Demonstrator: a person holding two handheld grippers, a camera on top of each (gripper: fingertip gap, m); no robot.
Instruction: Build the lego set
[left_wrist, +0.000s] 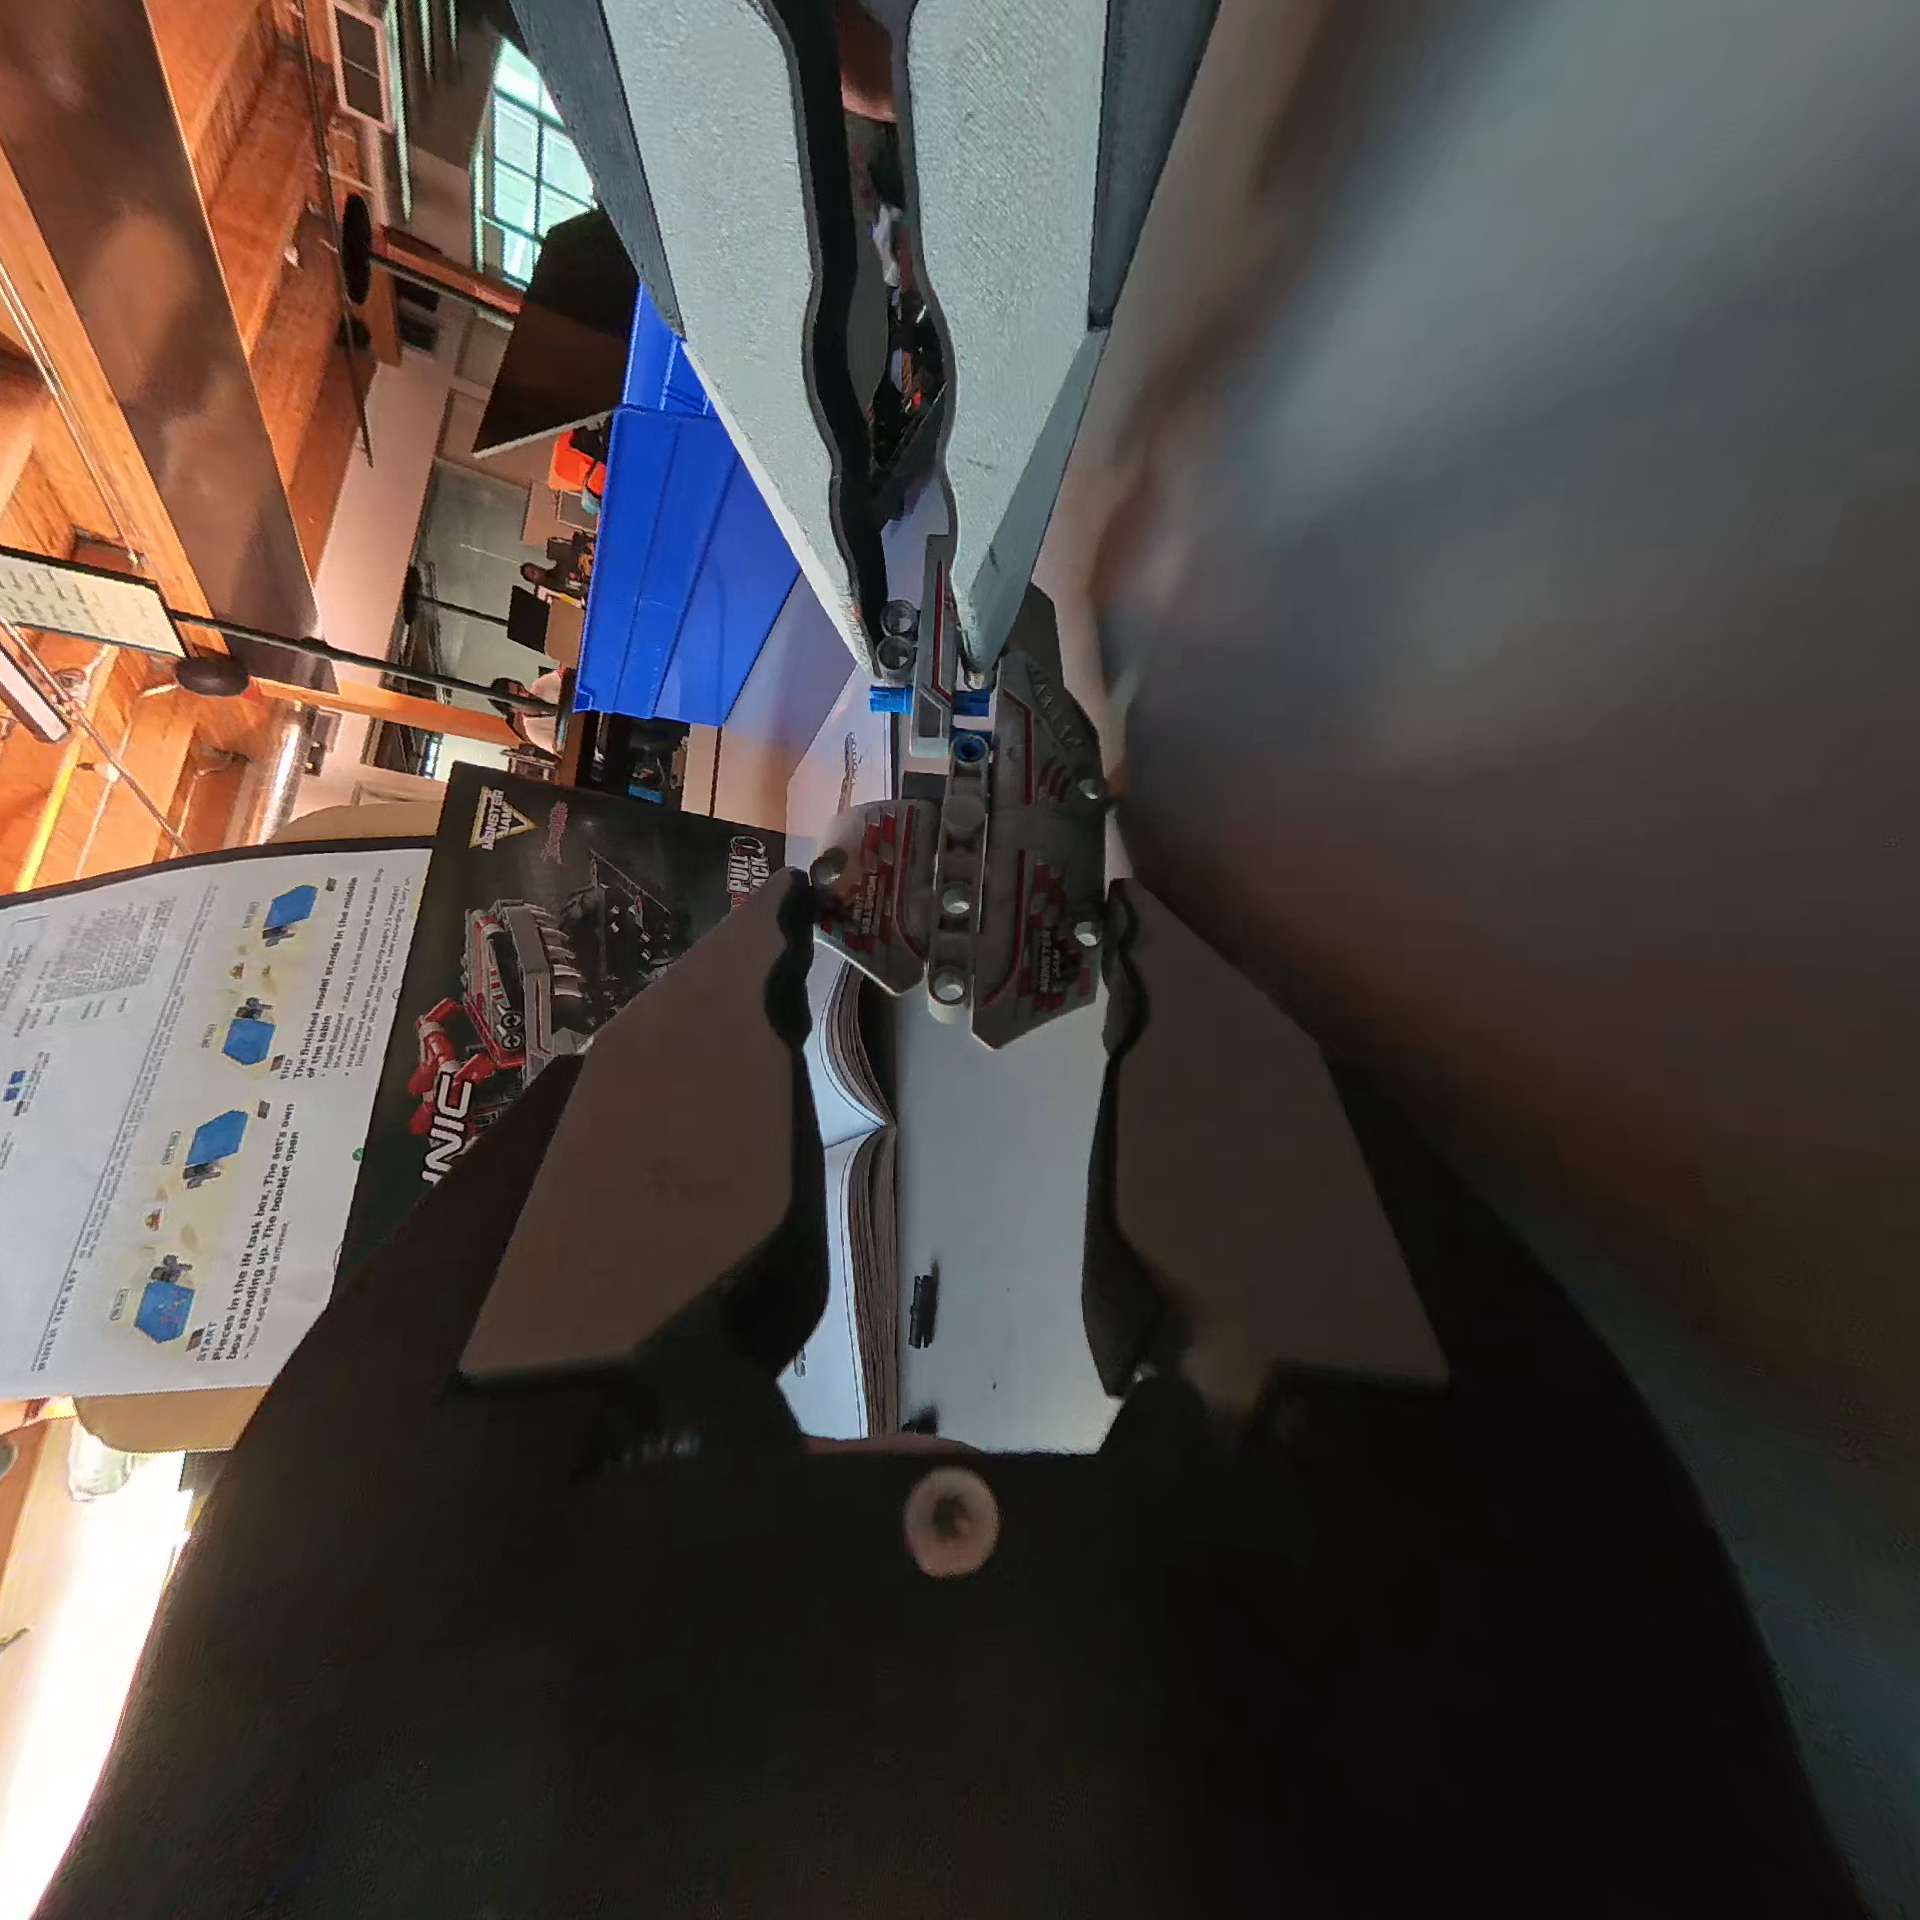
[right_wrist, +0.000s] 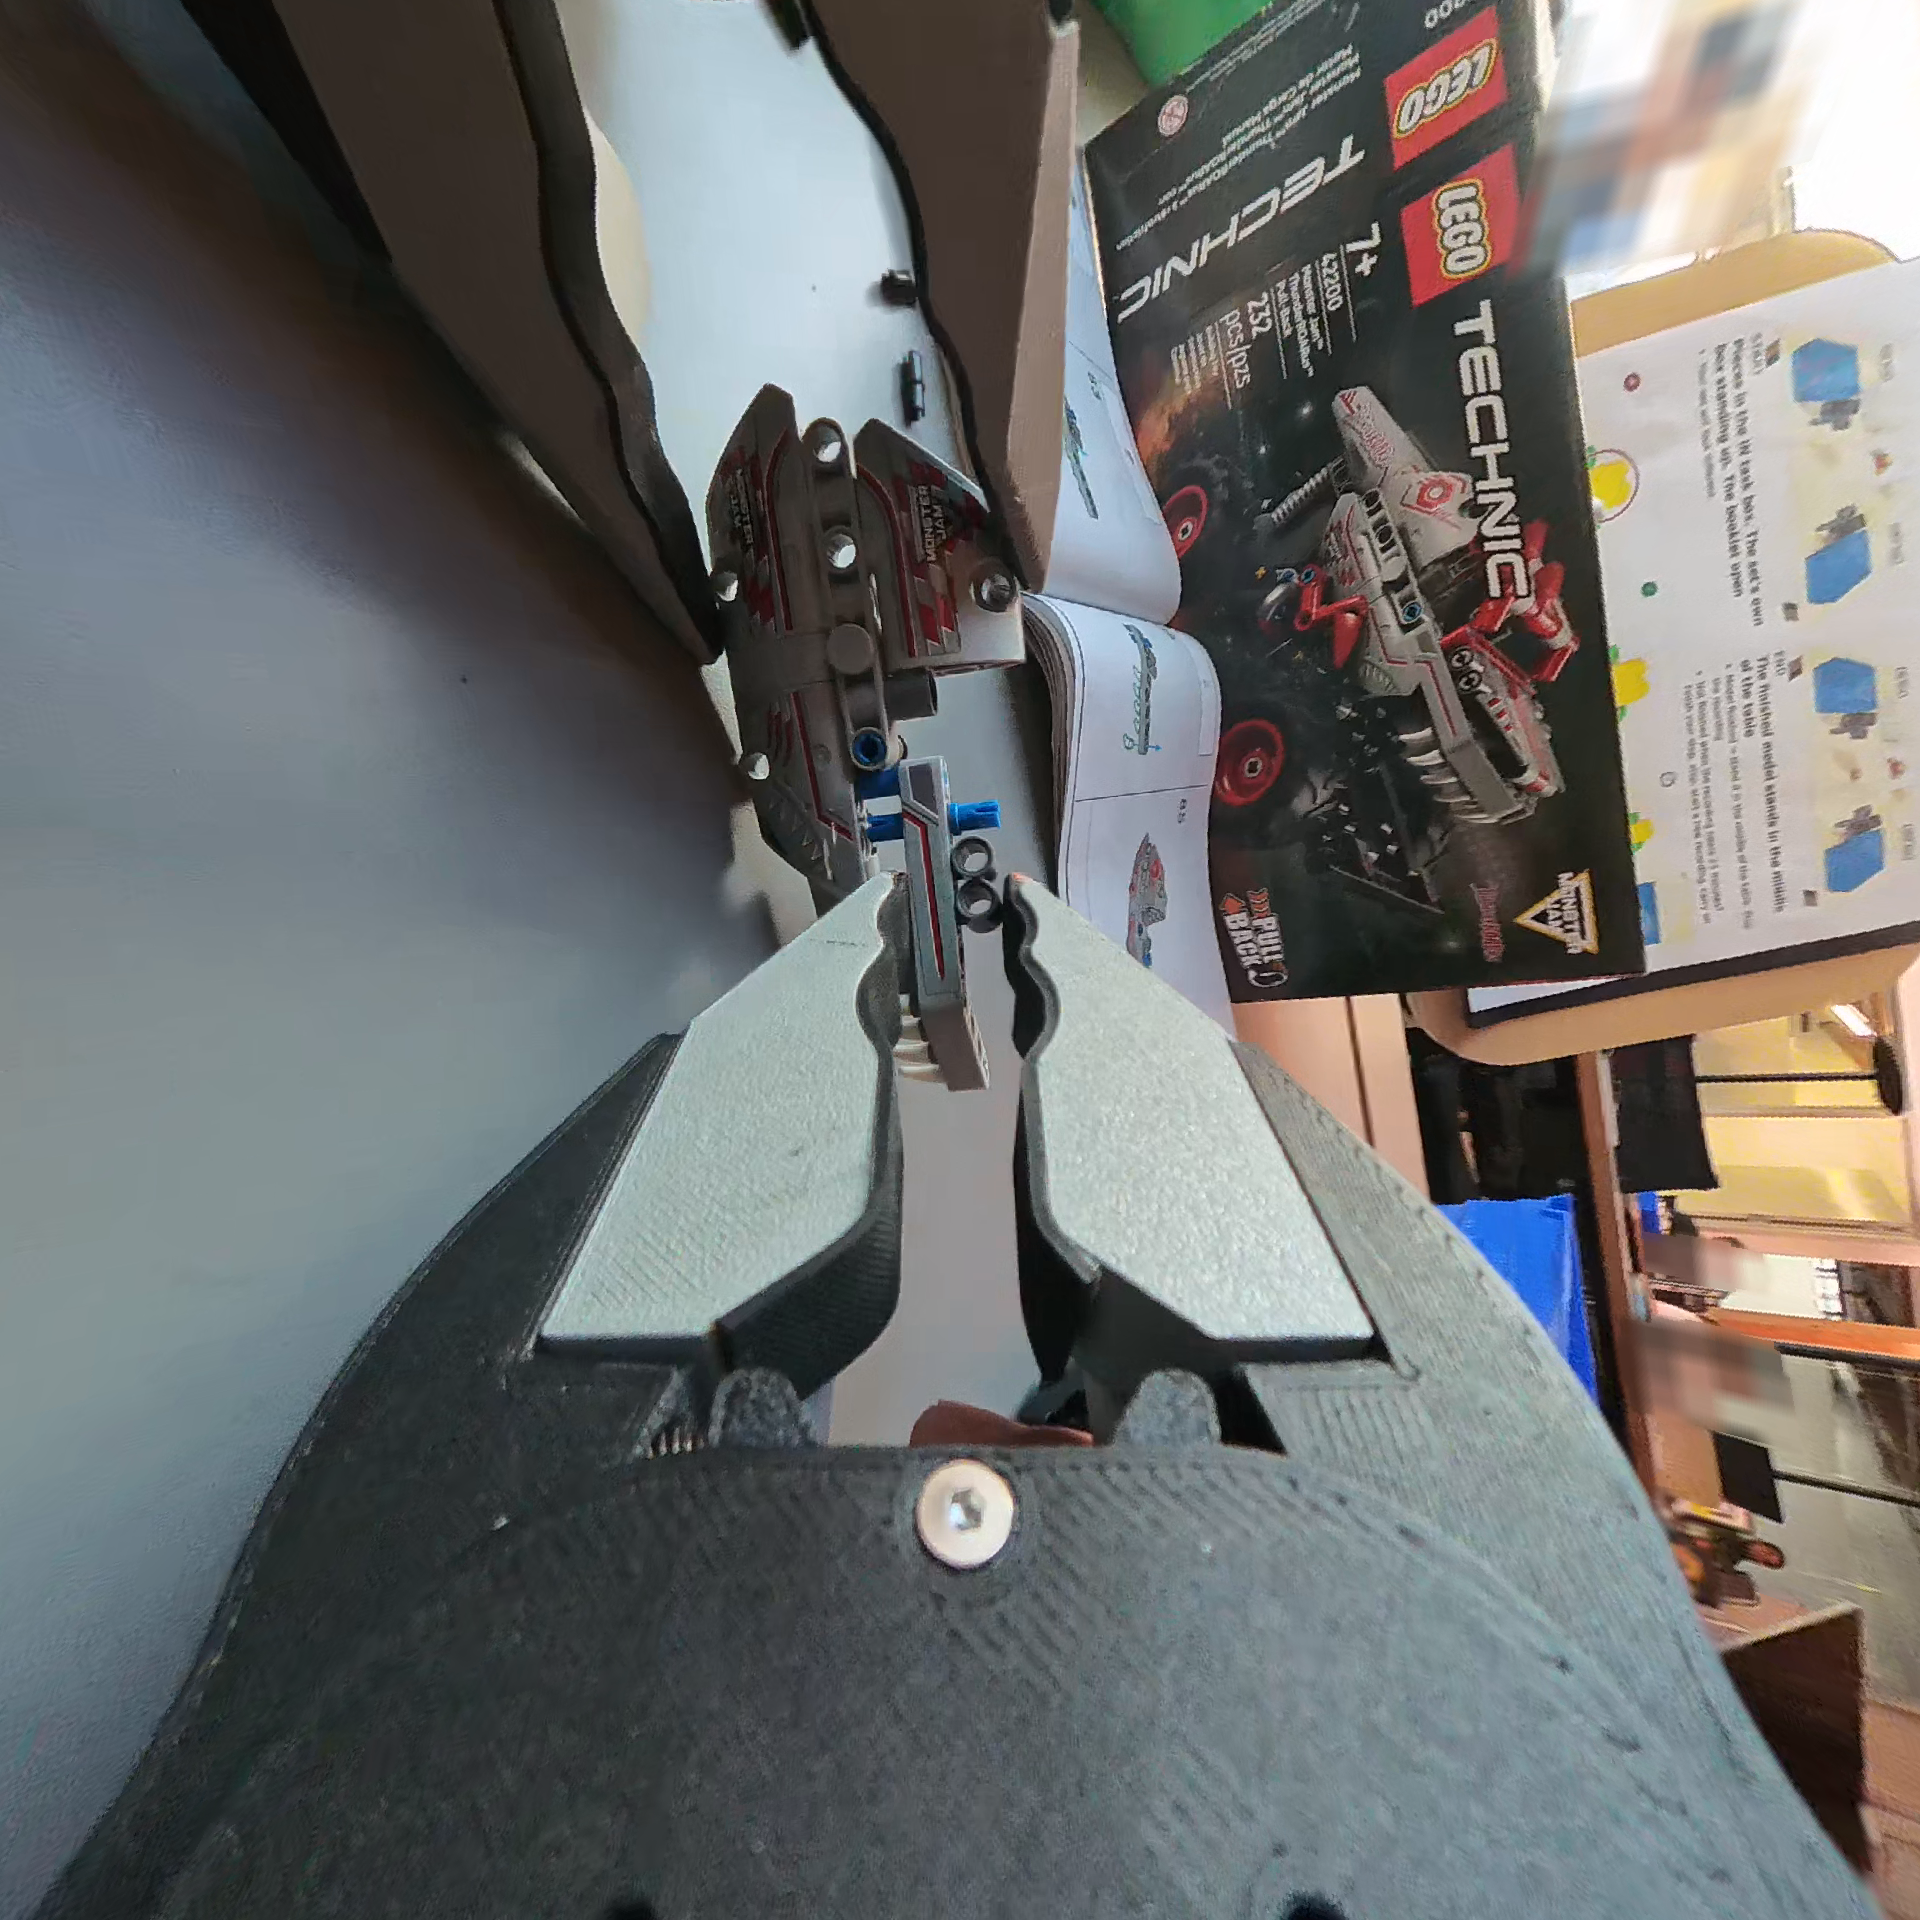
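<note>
Grey panel assembly (left_wrist: 961, 914) with red stripes sits clamped between left gripper (left_wrist: 956, 904) fingertips, held above white table (left_wrist: 987, 1195). Grey beam piece (right_wrist: 940, 914) with blue pins lies between right gripper (right_wrist: 951, 904) fingers, resting against left-hand pad (right_wrist: 883, 966); contact with other pad unclear, grip cannot be told. Beam's pin end meets assembly. Open instruction booklet (right_wrist: 1132, 707), set box (right_wrist: 1382, 540) beyond.

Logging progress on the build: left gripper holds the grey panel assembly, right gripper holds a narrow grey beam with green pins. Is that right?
Nearly. The pins on the narrow grey beam are blue, as the right wrist view shows. The rest stands: the left gripper holds the grey panel assembly, and the right gripper holds the beam.
</note>
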